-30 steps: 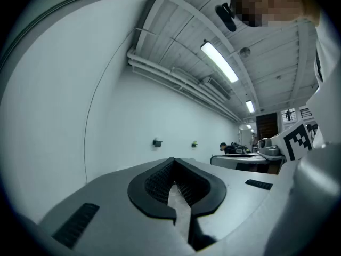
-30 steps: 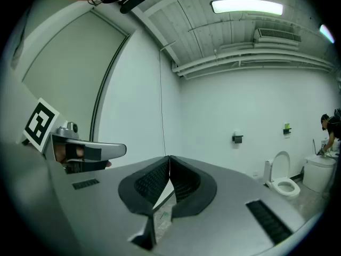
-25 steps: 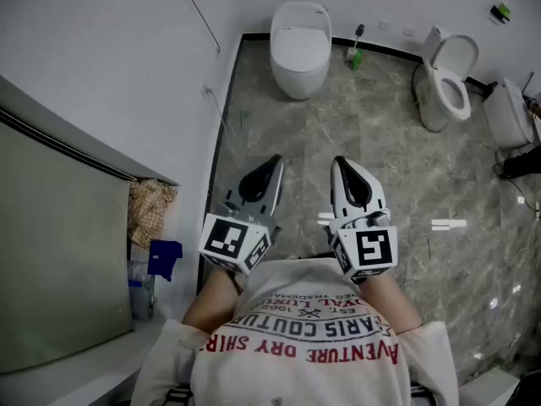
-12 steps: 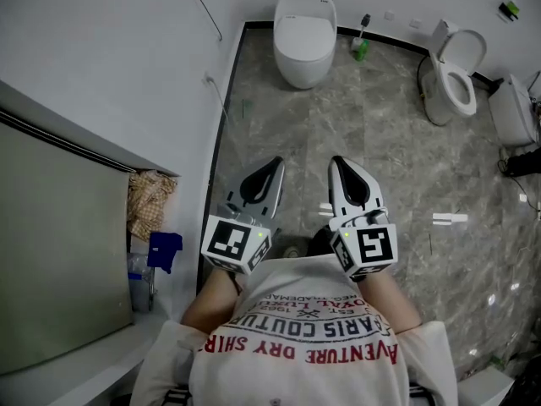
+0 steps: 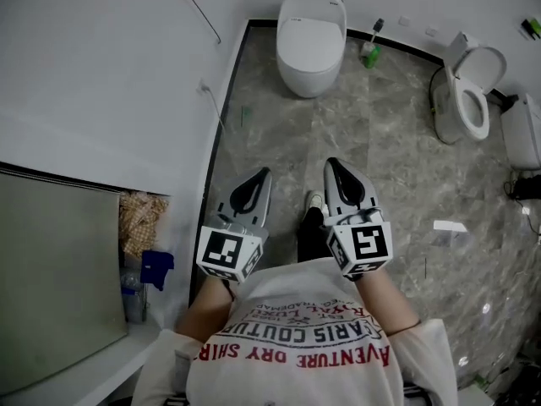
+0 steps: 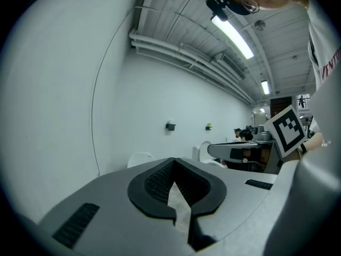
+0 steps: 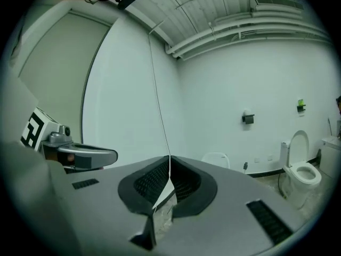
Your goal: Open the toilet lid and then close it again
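Observation:
The white toilet [image 5: 311, 39] with its lid down stands against the far wall, at the top middle of the head view. Both grippers are held side by side in front of the person's chest, well short of it. My left gripper [image 5: 263, 173] is shut with nothing in it, and so is my right gripper [image 5: 330, 163]. In the left gripper view the shut jaws [image 6: 171, 159] point at the wall, with the toilet [image 6: 139, 157] low behind them. The right gripper view shows its shut jaws [image 7: 169, 157] and the same toilet [image 7: 216, 158] beyond.
A second toilet [image 5: 472, 100] with its lid up stands at the right wall. A green-based toilet brush [image 5: 370, 52] sits between the two. A grey panel [image 5: 51, 269], checked cloth [image 5: 139, 220] and blue object [image 5: 156, 265] crowd the left. A white scrap [image 5: 448, 226] lies on the marble floor.
The person has stepped toward the closed toilet, which looks nearer. Both grippers moved forward and lower, still shut. A leg and shoe now show between them.

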Tool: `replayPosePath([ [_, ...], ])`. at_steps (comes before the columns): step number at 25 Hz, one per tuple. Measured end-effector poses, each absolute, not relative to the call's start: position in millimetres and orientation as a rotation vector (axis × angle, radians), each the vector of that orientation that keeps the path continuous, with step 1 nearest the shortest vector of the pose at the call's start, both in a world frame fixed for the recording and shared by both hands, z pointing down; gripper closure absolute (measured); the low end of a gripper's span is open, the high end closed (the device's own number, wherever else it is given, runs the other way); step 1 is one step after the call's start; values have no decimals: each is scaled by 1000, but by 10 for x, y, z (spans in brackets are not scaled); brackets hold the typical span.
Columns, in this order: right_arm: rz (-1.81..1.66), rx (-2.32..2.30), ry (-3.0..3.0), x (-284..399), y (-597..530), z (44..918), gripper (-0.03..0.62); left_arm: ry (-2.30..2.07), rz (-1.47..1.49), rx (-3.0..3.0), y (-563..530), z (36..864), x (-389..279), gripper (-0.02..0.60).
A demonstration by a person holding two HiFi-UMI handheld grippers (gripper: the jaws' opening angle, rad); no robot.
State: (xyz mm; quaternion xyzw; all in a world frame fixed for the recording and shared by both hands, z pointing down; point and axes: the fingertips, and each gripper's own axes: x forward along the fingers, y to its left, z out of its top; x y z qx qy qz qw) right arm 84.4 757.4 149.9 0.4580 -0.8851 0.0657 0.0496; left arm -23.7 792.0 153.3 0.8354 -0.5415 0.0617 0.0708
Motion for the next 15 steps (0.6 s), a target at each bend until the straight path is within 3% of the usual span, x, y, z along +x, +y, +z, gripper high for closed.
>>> replayPosePath([
  [15, 454, 1328, -2626, 1248, 4424, 1938, 582, -1538, 171, 2327, 4916, 1970, 30, 578],
])
